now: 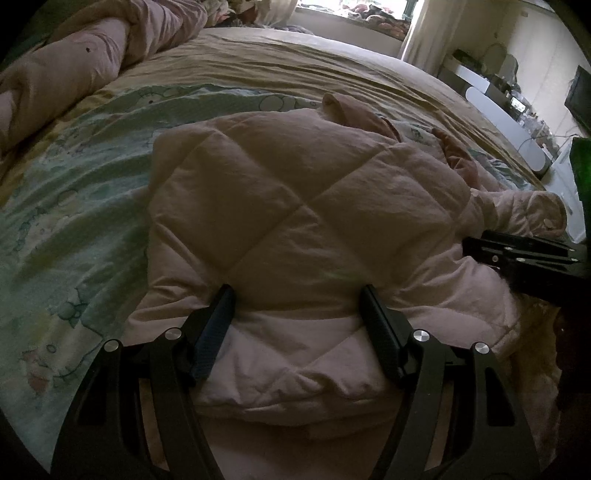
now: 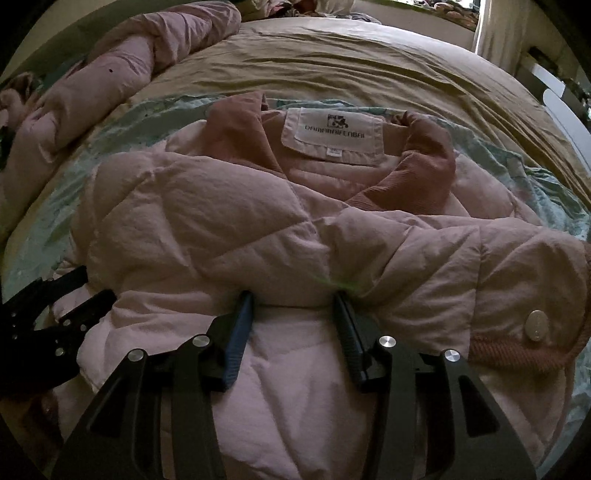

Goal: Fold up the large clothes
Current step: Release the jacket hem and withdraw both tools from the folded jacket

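Note:
A pale pink quilted jacket lies partly folded on the bed. Its darker pink ribbed collar and white neck label face up in the right wrist view; a sleeve with a ribbed cuff and a snap button lies across at the right. My left gripper is open, its fingers pressed against the edge of a folded layer of the jacket. My right gripper is open, its fingers against the folded sleeve's edge. Each gripper shows in the other's view: the right one, the left one.
The jacket lies on a mint patterned sheet over a tan bedspread. A bunched pink duvet lies along the bed's left side. A window with curtains and cluttered shelves stand beyond the bed at right.

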`<action>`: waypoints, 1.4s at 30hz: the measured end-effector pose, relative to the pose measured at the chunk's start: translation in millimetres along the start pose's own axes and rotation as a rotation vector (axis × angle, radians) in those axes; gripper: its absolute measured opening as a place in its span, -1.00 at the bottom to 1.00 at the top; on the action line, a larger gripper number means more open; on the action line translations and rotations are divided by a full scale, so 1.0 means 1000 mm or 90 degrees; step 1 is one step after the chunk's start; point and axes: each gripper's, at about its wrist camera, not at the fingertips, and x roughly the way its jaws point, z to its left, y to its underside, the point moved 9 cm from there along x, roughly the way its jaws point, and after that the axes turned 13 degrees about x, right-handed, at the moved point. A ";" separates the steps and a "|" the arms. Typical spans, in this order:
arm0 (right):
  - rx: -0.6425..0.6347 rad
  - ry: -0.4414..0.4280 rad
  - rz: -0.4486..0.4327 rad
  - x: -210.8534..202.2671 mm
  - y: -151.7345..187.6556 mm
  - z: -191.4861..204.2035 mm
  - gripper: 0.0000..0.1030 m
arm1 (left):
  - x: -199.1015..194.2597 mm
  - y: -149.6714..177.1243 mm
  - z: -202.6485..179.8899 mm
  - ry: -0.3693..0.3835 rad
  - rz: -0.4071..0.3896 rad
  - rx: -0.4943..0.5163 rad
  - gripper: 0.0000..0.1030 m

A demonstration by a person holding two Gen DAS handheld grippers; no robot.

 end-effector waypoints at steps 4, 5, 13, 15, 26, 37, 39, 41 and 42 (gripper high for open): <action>0.003 -0.026 -0.010 -0.021 0.002 -0.005 -0.13 | -0.009 0.001 -0.001 -0.007 0.009 0.000 0.20; 0.002 -0.030 -0.020 -0.027 0.003 -0.005 -0.11 | -0.012 0.002 -0.001 -0.007 0.009 -0.001 0.19; -0.014 -0.058 -0.102 -0.086 0.023 -0.008 0.01 | -0.052 0.010 -0.017 -0.030 -0.020 0.021 0.35; -0.015 -0.073 -0.111 -0.096 0.029 -0.006 0.06 | -0.054 0.011 -0.022 -0.023 -0.021 0.022 0.38; 0.031 -0.053 -0.038 -0.040 0.056 -0.014 0.30 | -0.033 0.023 -0.024 -0.004 -0.016 0.015 0.41; 0.062 -0.102 -0.078 -0.076 0.068 -0.012 0.47 | -0.049 0.024 -0.026 0.009 -0.031 0.005 0.40; 0.068 -0.113 -0.093 -0.088 0.070 -0.016 0.52 | -0.054 0.024 -0.029 0.023 -0.038 -0.004 0.42; 0.076 -0.113 -0.105 -0.099 0.072 -0.022 0.53 | -0.058 0.023 -0.032 0.029 -0.042 -0.003 0.44; 0.079 -0.117 -0.108 -0.102 0.073 -0.023 0.54 | -0.060 0.023 -0.033 0.034 -0.042 -0.003 0.44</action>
